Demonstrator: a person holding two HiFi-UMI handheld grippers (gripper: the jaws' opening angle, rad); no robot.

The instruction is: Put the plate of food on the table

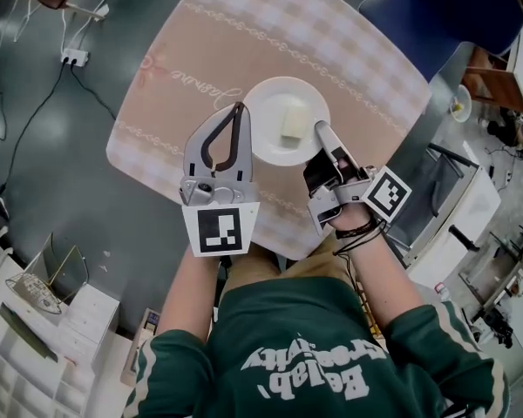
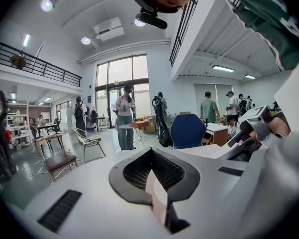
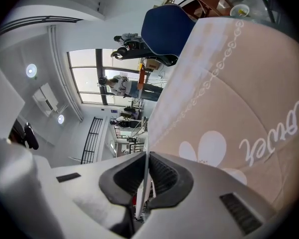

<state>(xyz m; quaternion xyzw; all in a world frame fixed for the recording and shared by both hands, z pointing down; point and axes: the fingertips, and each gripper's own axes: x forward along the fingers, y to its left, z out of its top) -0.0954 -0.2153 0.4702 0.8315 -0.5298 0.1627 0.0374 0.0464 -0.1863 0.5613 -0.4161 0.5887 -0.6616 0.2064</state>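
Observation:
A white plate [image 1: 275, 144] carrying a pale yellow block of food [image 1: 293, 118] rests on the beige checked tablecloth [image 1: 331, 50]. My right gripper [image 1: 318, 131] is shut on the plate's right rim. In the right gripper view that rim [image 3: 146, 176] shows as a thin white edge pinched between the dark pads. My left gripper [image 1: 238, 108] is shut, with its tips together right at the plate's left rim. I cannot tell whether the tips pinch that rim. The left gripper view looks level across the room, with the other gripper [image 2: 254, 131] at its right.
A blue chair [image 1: 436, 11] stands at the table's far right corner. Cables and a power strip [image 1: 73, 57] lie on the grey floor to the left. White shelving [image 1: 44, 338] is at the lower left and a cluttered bench [image 1: 488, 207] at the right. Several people stand in the room [image 2: 125, 114].

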